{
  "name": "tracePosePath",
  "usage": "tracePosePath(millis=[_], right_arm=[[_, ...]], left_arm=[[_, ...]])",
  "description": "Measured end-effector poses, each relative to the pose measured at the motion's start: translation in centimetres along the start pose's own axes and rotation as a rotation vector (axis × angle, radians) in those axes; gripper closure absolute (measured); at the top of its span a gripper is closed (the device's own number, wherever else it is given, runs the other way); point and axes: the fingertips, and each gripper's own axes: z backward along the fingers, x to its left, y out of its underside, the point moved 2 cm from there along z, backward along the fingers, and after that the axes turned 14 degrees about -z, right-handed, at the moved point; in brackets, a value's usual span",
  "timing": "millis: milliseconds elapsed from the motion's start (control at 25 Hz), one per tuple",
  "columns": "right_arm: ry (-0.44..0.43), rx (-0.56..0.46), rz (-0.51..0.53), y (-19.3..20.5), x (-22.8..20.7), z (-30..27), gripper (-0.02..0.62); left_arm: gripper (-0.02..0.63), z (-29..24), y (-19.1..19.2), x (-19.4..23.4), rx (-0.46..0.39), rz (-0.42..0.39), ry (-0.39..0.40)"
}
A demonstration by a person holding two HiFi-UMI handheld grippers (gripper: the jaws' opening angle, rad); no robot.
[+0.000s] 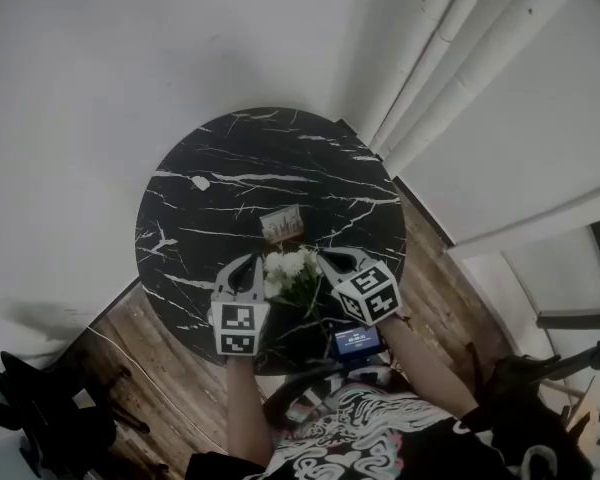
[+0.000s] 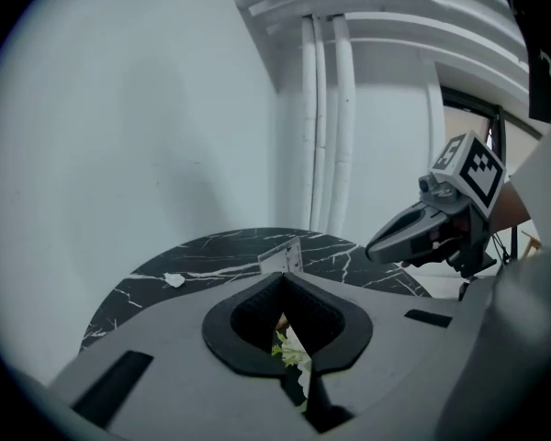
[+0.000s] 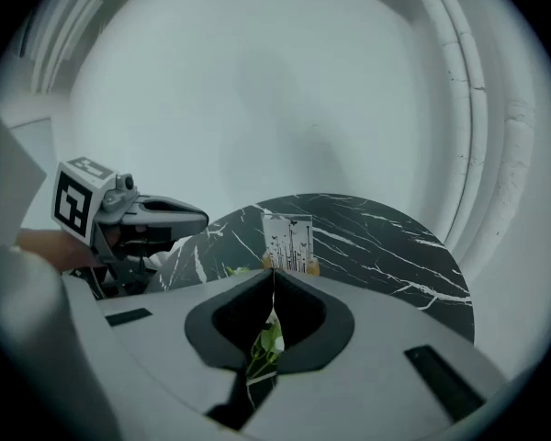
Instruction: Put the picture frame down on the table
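A small picture frame (image 1: 282,225) stands upright near the middle of the round black marble table (image 1: 220,158). It also shows just past the jaw tips in the left gripper view as the frame (image 2: 283,257) and in the right gripper view as the frame (image 3: 287,243). My left gripper (image 1: 242,266) and right gripper (image 1: 330,261) hover over the table's near edge, both short of the frame and apart from it. A bunch of white flowers (image 1: 290,268) sits between and below them. Both pairs of jaws are shut tip to tip, the left gripper (image 2: 283,278) and the right gripper (image 3: 272,274), with nothing held.
A small white scrap (image 1: 201,182) lies on the table's far left part. White pipes (image 1: 450,58) run along the wall at the right. A device with a blue screen (image 1: 355,341) sits by the person's right forearm. Wooden floor (image 1: 150,368) surrounds the table.
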Motion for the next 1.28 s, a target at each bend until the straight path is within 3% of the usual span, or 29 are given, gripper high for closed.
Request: tracePosePath(millis=[320, 520, 680, 960, 1280], right_arm=[[0.008, -0.092, 0.027, -0.4, 3.1, 3.6, 0.575], [-0.011, -0.141, 0.045, -1.2, 4.7, 5.6, 0.575], [-0.039, -0.188, 0.064, -2.2, 5.9, 6.7, 0.575], [-0.084, -0.249, 0.051, -2.2, 7.0, 9.7, 0.577], [-0.082, -0.293, 0.053, -0.4, 7.7, 14.0, 0.577]], left_arm=[[0.591, 3.3, -1.3, -2.2, -0.041, -0.040, -0.007], [0.591, 5.2, -2.9, -3.2, -0.108, -0.009, -0.003], [0.591, 6.6, -3.1, -3.3, -0.098, -0.036, -0.038], [0.592, 9.5, -3.9, -4.4, -0.070, -0.022, -0.127], [0.591, 12.5, -4.8, -8.4, -0.099, 0.062, -0.155]])
